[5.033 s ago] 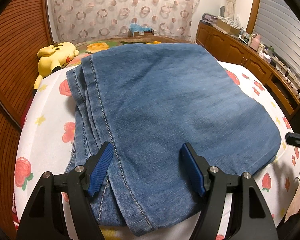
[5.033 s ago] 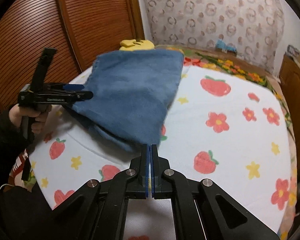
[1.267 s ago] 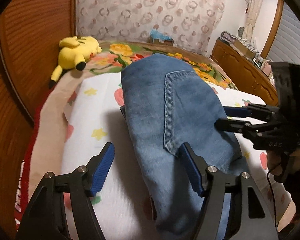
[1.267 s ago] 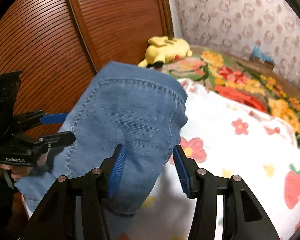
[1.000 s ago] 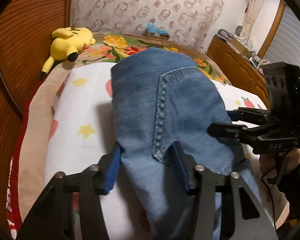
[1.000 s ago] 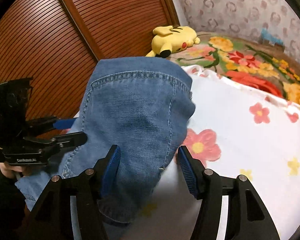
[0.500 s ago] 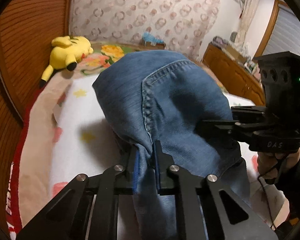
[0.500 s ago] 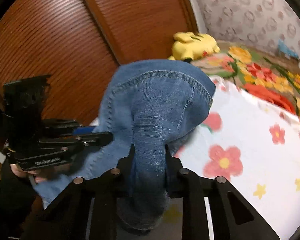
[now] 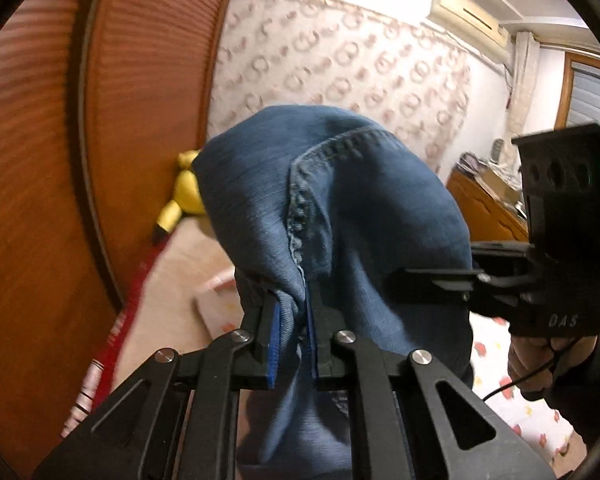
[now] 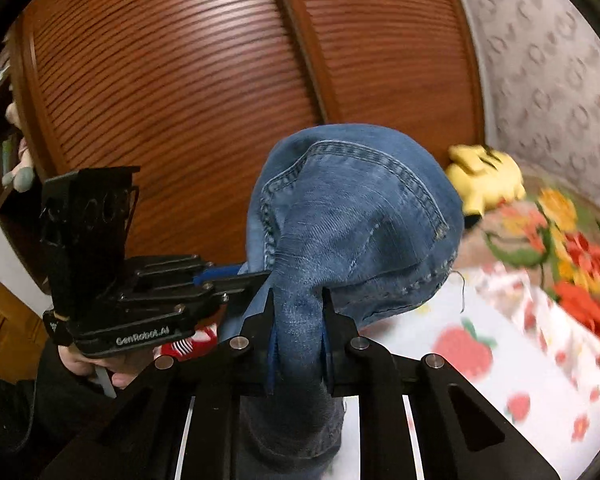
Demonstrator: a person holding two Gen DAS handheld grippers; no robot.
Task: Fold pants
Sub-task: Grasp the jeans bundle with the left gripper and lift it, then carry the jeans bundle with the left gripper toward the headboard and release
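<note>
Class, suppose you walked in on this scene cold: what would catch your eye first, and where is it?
First, the blue jeans bunched up in mid-frame, pinched by the left hand-held gripper and the right hand-held gripper, whose jaws are closing on the denim. Next, the yellow plush toy lying on the bed behind, beside the ribbed wooden doors.

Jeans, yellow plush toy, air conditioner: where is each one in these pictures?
jeans [image 10: 340, 216]: right wrist view, on the stitched back pocket.
yellow plush toy [image 10: 488, 178]: right wrist view, on its body.
air conditioner [image 9: 466, 14]: left wrist view, on its white front.
</note>
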